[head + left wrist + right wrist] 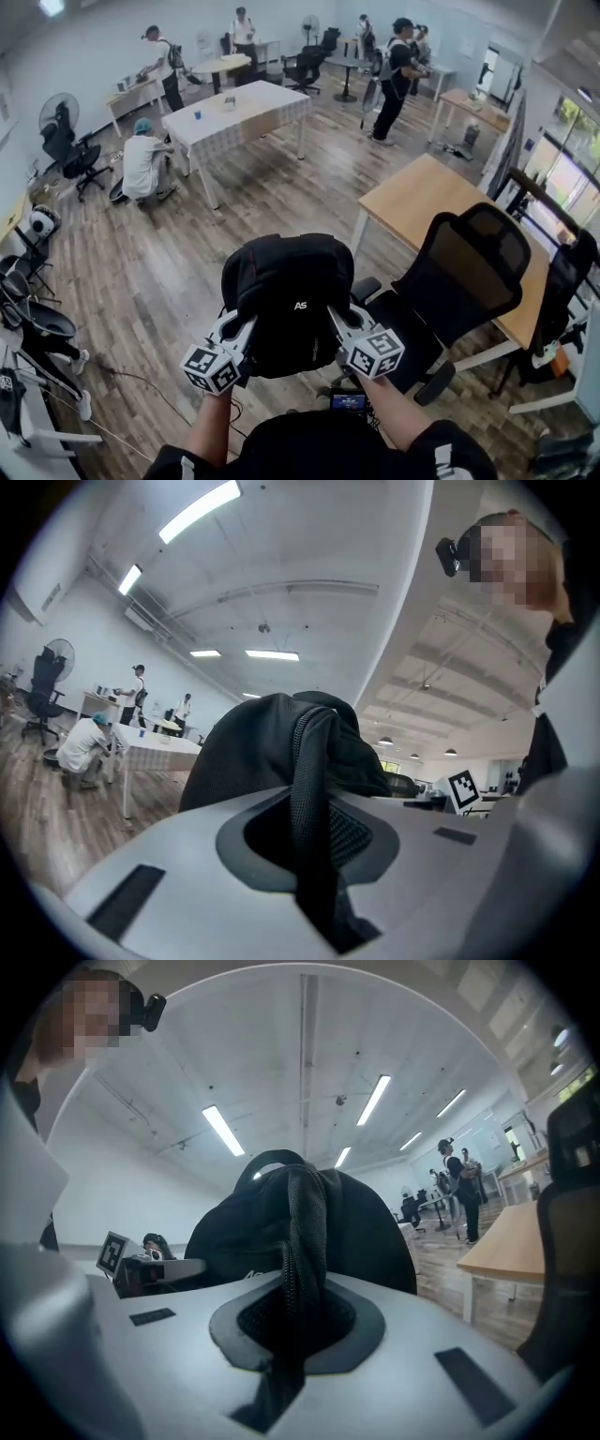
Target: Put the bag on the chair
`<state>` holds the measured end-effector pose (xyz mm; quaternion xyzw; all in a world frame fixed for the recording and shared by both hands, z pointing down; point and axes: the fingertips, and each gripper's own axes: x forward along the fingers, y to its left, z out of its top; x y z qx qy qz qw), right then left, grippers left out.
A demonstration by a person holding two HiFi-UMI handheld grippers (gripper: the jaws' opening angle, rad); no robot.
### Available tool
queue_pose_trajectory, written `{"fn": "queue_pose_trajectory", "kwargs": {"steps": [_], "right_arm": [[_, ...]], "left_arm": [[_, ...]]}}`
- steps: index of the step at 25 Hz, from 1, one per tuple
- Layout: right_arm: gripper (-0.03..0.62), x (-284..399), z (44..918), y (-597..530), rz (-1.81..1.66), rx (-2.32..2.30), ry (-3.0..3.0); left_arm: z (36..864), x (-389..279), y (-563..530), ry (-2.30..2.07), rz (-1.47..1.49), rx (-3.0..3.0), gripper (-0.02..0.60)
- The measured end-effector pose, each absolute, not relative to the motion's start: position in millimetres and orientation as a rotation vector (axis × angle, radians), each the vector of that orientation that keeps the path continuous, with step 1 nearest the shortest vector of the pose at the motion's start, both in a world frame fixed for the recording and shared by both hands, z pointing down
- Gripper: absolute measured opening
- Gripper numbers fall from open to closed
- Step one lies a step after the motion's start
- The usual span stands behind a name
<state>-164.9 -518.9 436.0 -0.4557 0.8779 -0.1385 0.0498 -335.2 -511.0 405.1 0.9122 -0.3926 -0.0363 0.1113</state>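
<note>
okay, nearest to me both tools are clamped almost closed on the bag. the left gripper (pixel 314 850) pinches a mesh strap edge and the right gripper (pixel 292 1321) bites a zipper seam, one on each side. the bag (pixel 286 291) hangs in the air between them, over the floor, just left of the chair (pixel 469 272) and not on it yet. risks as i judge them:
- the thin fabric pinches could slip under the bag's weight.
- the near armrest (pixel 364 287) could snag the bag as it crosses.
- a bump could swivel or roll the chair toward the desk (pixel 422 192) behind it.
</note>
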Motion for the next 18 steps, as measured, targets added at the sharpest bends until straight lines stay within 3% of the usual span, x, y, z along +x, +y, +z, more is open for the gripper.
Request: {"fn": "queue_pose_trajectory", "kwargs": {"steps": [18], "right_arm": [[0.025, -19, 455, -464, -0.429, -1.906, 2.257]], "left_arm": [[419, -174, -534, -0.558, 0.007, 2.85, 0.052]]}}
